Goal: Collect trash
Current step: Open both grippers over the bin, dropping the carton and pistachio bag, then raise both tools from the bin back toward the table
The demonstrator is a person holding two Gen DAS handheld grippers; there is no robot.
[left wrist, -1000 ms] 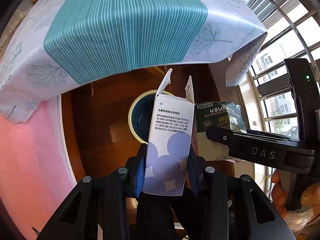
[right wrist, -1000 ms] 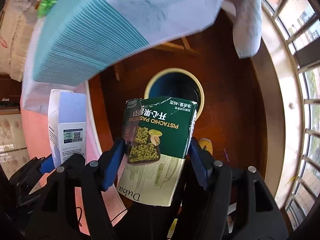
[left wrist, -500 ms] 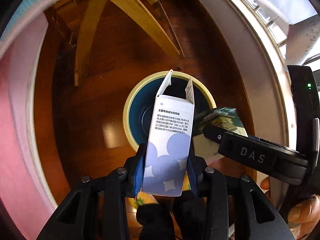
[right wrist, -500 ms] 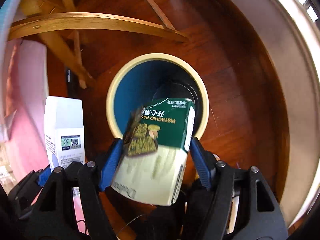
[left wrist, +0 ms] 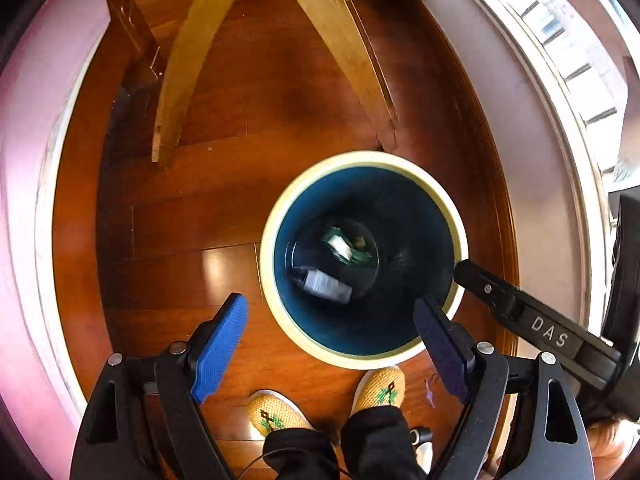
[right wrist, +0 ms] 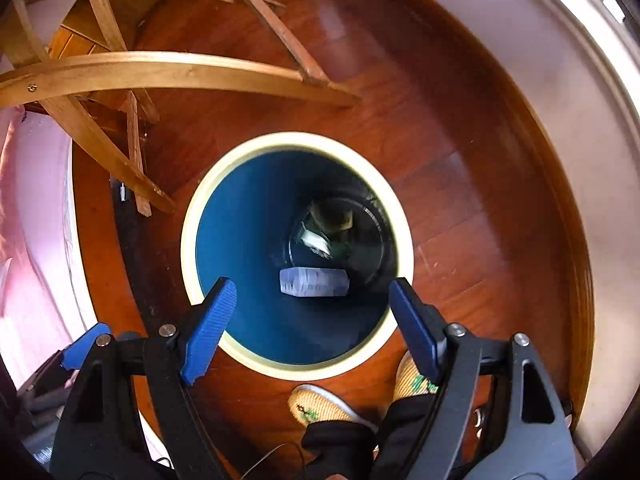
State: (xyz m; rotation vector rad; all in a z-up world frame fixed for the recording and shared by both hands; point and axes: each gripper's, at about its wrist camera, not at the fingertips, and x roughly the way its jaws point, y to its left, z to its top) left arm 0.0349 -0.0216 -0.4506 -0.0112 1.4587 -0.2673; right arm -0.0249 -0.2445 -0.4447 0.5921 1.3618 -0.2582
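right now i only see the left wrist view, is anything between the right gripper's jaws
Observer: No. The right gripper has its jaws opening, with nothing between them.
Operator: where's it pointing
Observer: Down into the mouth of the bin, with one pad at each side of the near rim.
Operator: the trash looks blurry here, how does it lie
Observer: The pale box lies on its side, just this side of the green carton, both at the bottom.

White capitals "DAS" read clearly on the black bar of the right hand-held gripper [left wrist: 550, 334], just right of the bin [left wrist: 362, 160]. Print on the boxes down inside that bin is too blurred to read.
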